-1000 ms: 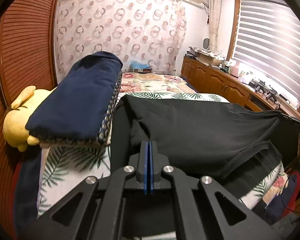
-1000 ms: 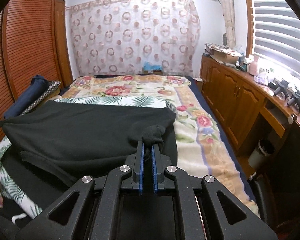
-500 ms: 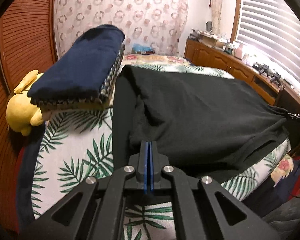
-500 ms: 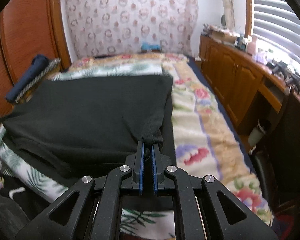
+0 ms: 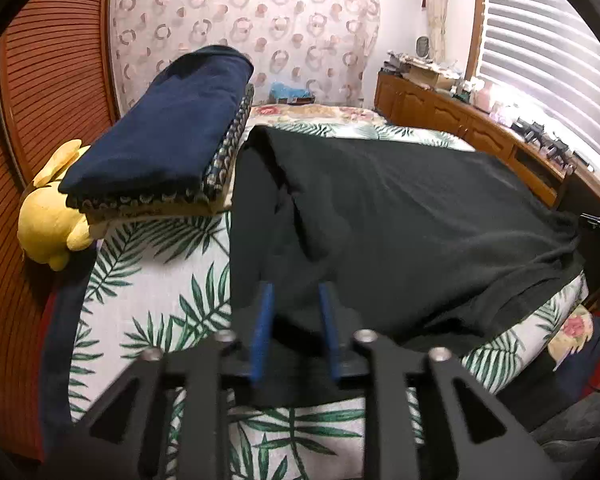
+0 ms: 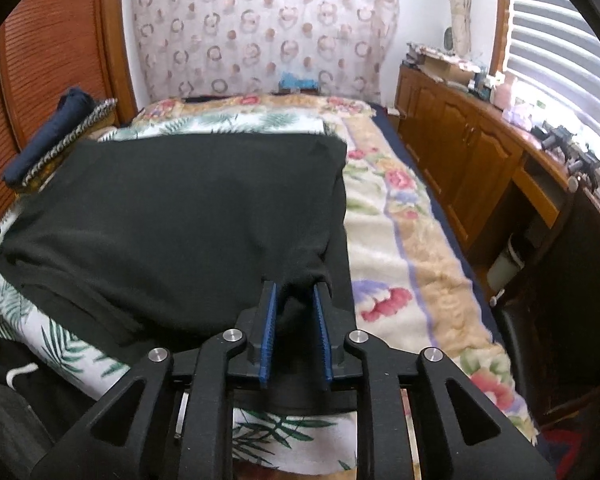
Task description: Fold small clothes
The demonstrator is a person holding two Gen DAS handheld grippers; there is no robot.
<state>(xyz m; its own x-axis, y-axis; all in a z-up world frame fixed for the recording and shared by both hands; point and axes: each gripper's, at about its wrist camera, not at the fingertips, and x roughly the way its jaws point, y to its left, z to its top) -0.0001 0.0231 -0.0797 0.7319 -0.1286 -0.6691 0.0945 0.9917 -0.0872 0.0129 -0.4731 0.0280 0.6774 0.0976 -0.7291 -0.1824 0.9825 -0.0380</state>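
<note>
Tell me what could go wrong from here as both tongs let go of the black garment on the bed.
1. The right tongs are opening with a bunched corner of the black garment between the pads; it may snag and drag on withdrawal.
2. The left tongs are opening too; the loose ridge in the fold near them may stay wrinkled.
3. The garment's near edge overhangs the leaf-print sheet, so it may slip off.

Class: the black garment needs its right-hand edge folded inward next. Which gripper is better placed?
Right gripper: its opening jaws straddle the black fabric garment at that corner; the left gripper sits at the opposite edge.
</note>
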